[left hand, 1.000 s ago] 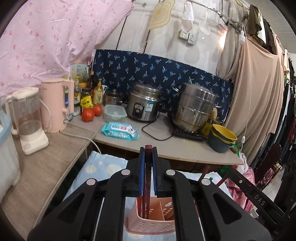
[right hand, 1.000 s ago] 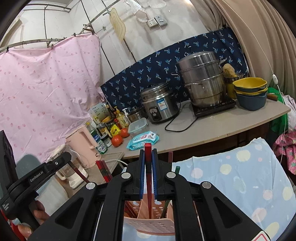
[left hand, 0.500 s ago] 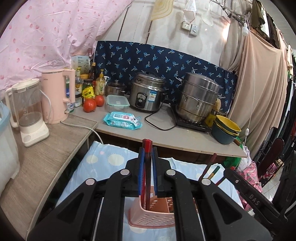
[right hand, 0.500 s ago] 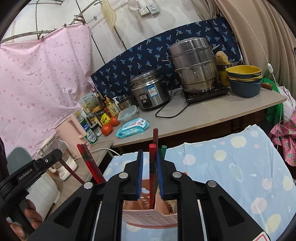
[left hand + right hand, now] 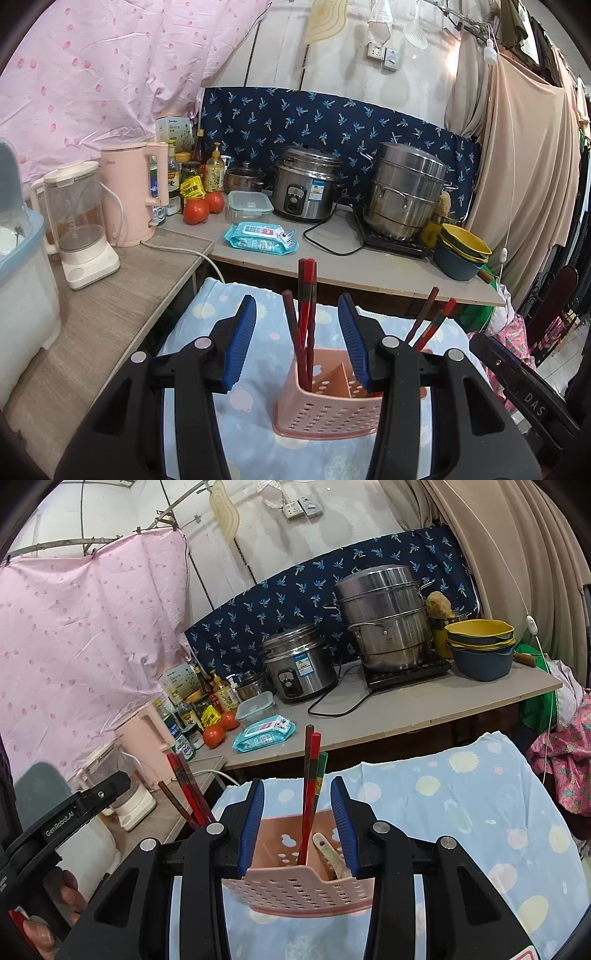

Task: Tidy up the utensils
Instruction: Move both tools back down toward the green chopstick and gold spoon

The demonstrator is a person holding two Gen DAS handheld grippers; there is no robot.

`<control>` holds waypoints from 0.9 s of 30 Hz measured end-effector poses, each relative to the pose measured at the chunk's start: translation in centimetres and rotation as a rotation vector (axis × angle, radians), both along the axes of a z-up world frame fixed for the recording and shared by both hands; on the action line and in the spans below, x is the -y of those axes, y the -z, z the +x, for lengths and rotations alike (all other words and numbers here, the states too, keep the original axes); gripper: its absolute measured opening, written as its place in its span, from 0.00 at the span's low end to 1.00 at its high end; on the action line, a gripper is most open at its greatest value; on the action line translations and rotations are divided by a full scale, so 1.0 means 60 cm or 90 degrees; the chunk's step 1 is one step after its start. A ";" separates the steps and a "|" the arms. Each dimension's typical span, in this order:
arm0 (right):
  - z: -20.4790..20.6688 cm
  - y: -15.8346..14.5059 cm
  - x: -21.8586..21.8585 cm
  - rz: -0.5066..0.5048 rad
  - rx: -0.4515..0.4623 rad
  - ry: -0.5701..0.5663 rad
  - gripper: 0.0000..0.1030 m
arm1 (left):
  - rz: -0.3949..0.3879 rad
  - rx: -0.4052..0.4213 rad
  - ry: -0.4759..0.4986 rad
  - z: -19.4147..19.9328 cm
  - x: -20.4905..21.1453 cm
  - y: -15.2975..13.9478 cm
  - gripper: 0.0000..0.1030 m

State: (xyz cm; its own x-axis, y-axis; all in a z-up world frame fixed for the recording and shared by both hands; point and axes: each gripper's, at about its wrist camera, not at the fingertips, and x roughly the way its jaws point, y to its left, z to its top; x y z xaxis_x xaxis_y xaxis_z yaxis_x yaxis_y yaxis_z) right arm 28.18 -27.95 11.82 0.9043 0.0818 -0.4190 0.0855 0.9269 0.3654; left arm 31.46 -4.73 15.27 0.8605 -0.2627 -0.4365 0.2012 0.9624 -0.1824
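Observation:
A pink perforated utensil holder [image 5: 332, 410] stands on a blue spotted cloth [image 5: 255, 398]; it also shows in the right wrist view [image 5: 295, 886]. My left gripper [image 5: 301, 339] is open around red chopsticks [image 5: 306, 317] standing in the holder's left compartment, not touching them. More chopsticks [image 5: 430, 325] lean in its right side. My right gripper [image 5: 297, 823] is open around a red chopstick [image 5: 309, 794] standing in the holder beside a pale spoon [image 5: 330, 853]. The left-compartment chopsticks [image 5: 184, 786] show at left.
A grey counter [image 5: 369, 273] behind holds a rice cooker [image 5: 304, 184], steamer pot [image 5: 402, 192], stacked bowls [image 5: 461, 254], wipes pack [image 5: 260, 238], tomatoes [image 5: 195, 210] and bottles. A wooden side table [image 5: 110, 295] at left carries a pink kettle [image 5: 129, 195] and blender [image 5: 79, 221].
Both grippers were shut on chopsticks over the holder; both have opened and let them go, and the chopsticks now stand in the holder. Both grippers pulled back slightly.

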 end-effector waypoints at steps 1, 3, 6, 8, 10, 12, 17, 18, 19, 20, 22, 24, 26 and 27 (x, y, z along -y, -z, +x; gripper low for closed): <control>-0.005 0.001 -0.003 -0.001 0.000 -0.002 0.36 | 0.002 -0.001 -0.001 -0.005 -0.001 0.001 0.43; -0.017 0.004 -0.008 -0.001 -0.003 -0.005 0.36 | 0.006 -0.004 -0.001 -0.013 -0.002 0.004 0.43; -0.032 0.010 -0.018 -0.001 -0.007 -0.011 0.36 | 0.014 -0.007 -0.002 -0.028 -0.004 0.008 0.43; -0.043 0.014 -0.026 -0.008 -0.011 -0.015 0.36 | 0.025 -0.009 -0.004 -0.040 -0.006 0.013 0.43; -0.058 0.020 -0.036 -0.021 -0.015 -0.019 0.36 | 0.037 -0.012 -0.007 -0.050 -0.006 0.019 0.43; -0.071 0.027 -0.045 -0.033 -0.022 -0.024 0.36 | 0.049 -0.018 -0.006 -0.061 -0.006 0.028 0.43; -0.108 0.049 -0.068 -0.069 -0.036 -0.033 0.36 | 0.072 -0.042 -0.003 -0.084 -0.006 0.054 0.43; -0.117 0.055 -0.074 -0.078 -0.040 -0.037 0.36 | 0.076 -0.045 -0.004 -0.089 -0.005 0.060 0.43; -0.124 0.059 -0.078 -0.085 -0.044 -0.039 0.36 | 0.083 -0.051 -0.004 -0.096 -0.005 0.067 0.43; -0.133 0.065 -0.083 -0.092 -0.047 -0.041 0.36 | 0.087 -0.055 -0.003 -0.101 -0.004 0.073 0.43; -0.149 0.076 -0.090 -0.103 -0.055 -0.046 0.36 | 0.092 -0.064 -0.002 -0.114 -0.006 0.086 0.43; -0.169 0.088 -0.097 -0.117 -0.060 -0.047 0.36 | 0.100 -0.074 -0.002 -0.129 -0.009 0.102 0.43; -0.191 0.100 -0.104 -0.132 -0.067 -0.044 0.36 | 0.104 -0.087 0.002 -0.143 -0.012 0.120 0.43; -0.201 0.108 -0.106 -0.133 -0.072 -0.046 0.36 | 0.108 -0.096 0.001 -0.150 -0.013 0.129 0.43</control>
State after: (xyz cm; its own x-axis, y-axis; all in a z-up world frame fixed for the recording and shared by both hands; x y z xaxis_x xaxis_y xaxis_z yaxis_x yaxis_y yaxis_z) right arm 16.14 -21.62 5.34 0.8454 0.0457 -0.5322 0.0454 0.9866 0.1567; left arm 22.49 -3.97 7.51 0.7815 -0.1760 -0.5985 0.1860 0.9815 -0.0458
